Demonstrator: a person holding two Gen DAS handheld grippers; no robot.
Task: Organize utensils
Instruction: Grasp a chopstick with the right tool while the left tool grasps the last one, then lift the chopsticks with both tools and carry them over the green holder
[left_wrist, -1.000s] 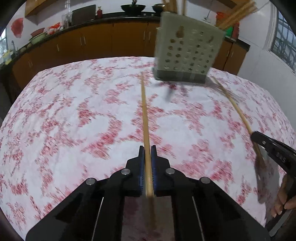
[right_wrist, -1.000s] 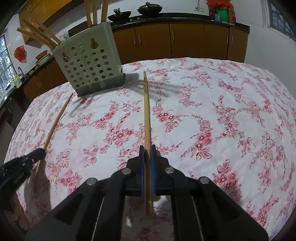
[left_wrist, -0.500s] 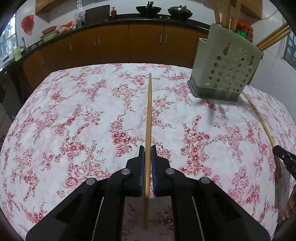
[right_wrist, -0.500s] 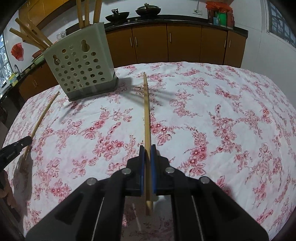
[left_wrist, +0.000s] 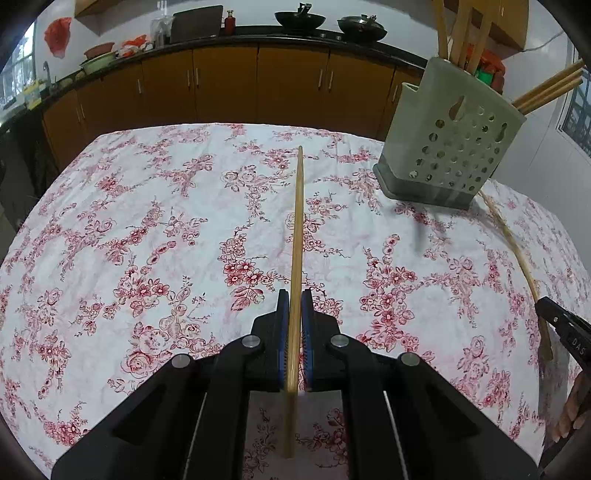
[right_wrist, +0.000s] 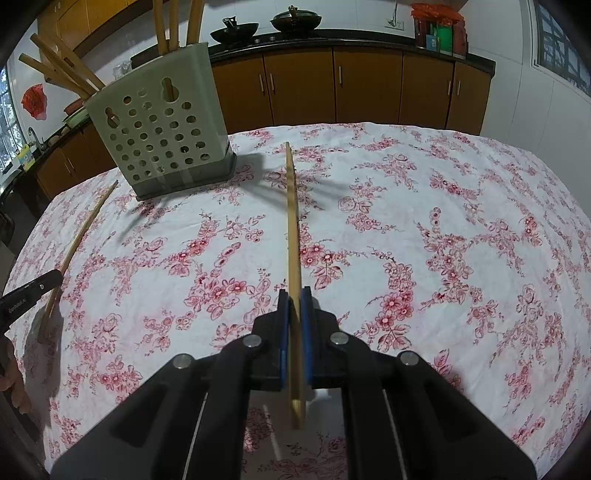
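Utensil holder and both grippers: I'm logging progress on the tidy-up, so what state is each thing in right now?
Left gripper: shut on a chopstick.
Left chopstick: held above the tablecloth, pointing forward.
Right gripper: shut on a chopstick.
Right chopstick: held above the tablecloth, pointing forward.
Utensil holder: upright on the table, with several chopsticks standing in it.
Tablecloth: spread flat over the table.

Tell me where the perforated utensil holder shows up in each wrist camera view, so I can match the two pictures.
Left wrist view: the utensil holder stands at upper right, on the far part of the table, chopsticks sticking out of it.
Right wrist view: the utensil holder stands at upper left, on the far part of the table.
Shared landmark: the brown cabinets along the back wall.
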